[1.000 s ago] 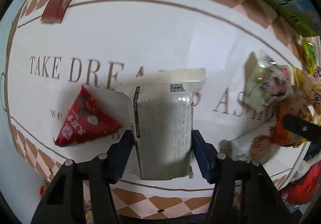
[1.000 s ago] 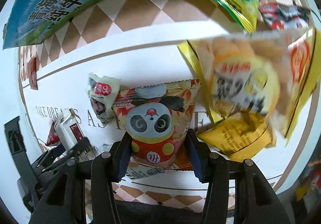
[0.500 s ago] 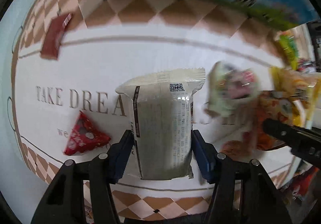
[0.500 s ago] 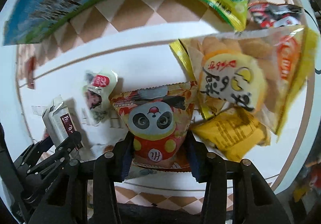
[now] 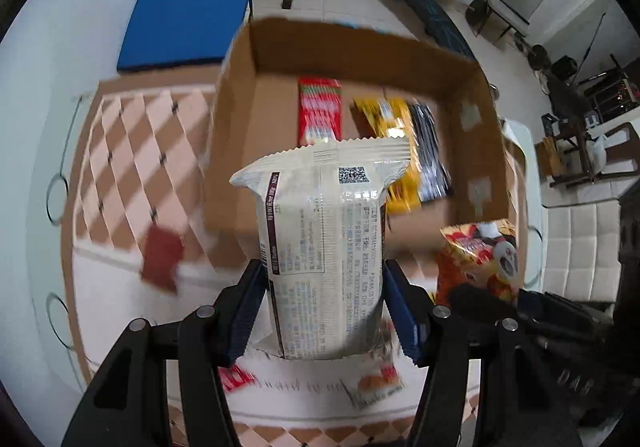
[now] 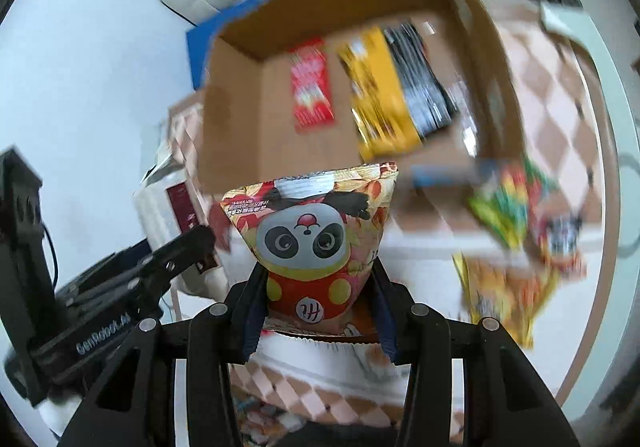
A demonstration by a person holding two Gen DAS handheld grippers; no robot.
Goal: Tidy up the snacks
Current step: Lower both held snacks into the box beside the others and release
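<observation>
My left gripper (image 5: 324,311) is shut on a cream snack pack (image 5: 324,247) with a QR code, held up in front of an open cardboard box (image 5: 236,135). My right gripper (image 6: 318,307) is shut on a panda snack bag (image 6: 308,239), also raised before the same box (image 6: 236,135). Inside the box lie a red pack (image 5: 320,107), a yellow pack (image 6: 380,95) and a black pack (image 6: 424,87). The panda bag shows at the right of the left wrist view (image 5: 476,259); the cream pack shows at the left of the right wrist view (image 6: 168,207).
The checkered tablecloth (image 5: 132,151) holds a dark red packet (image 5: 162,259) left of the box. More snack bags, green (image 6: 504,203) and orange-yellow (image 6: 504,287), lie to the right. White chairs and gym equipment stand beyond the table.
Both grippers have lifted and tilted up from looking down at the tablecloth. The open box has come into view ahead. Each still holds its snack.
</observation>
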